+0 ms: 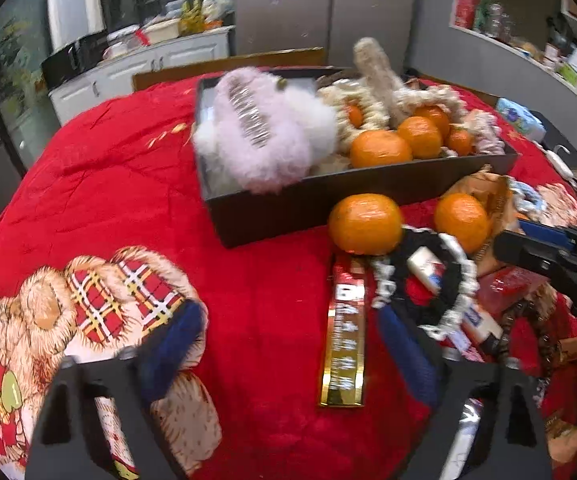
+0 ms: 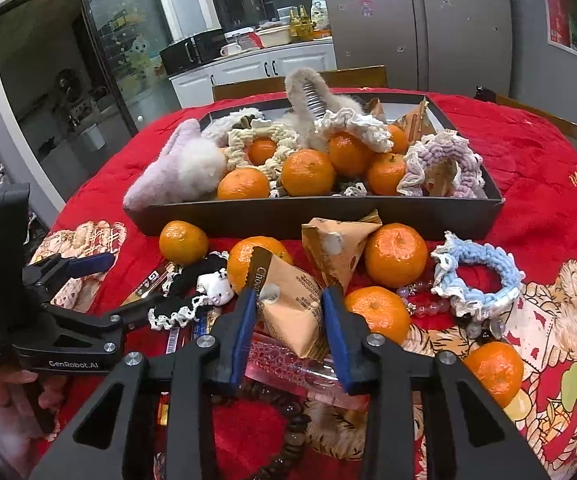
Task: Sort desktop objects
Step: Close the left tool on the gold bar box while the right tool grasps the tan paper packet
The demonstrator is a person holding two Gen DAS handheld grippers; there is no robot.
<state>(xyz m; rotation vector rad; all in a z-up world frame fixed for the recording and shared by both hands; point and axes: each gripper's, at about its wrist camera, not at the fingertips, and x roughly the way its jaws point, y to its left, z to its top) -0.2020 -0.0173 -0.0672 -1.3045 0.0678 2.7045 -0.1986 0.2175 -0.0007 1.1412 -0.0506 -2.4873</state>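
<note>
Right gripper (image 2: 288,316), fingers spread, straddles the orange snack packet (image 2: 290,312) lying dead ahead on the bench, tray (image 2: 328,216) beyond; left gripper (image 1: 288,356) hangs released, farther off

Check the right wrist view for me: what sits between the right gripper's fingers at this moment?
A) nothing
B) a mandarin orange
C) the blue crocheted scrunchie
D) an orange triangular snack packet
D: in the right wrist view the right gripper has its blue-padded fingers on either side of the orange triangular snack packet; the blue crocheted scrunchie lies off to the right on the red tablecloth.
</note>
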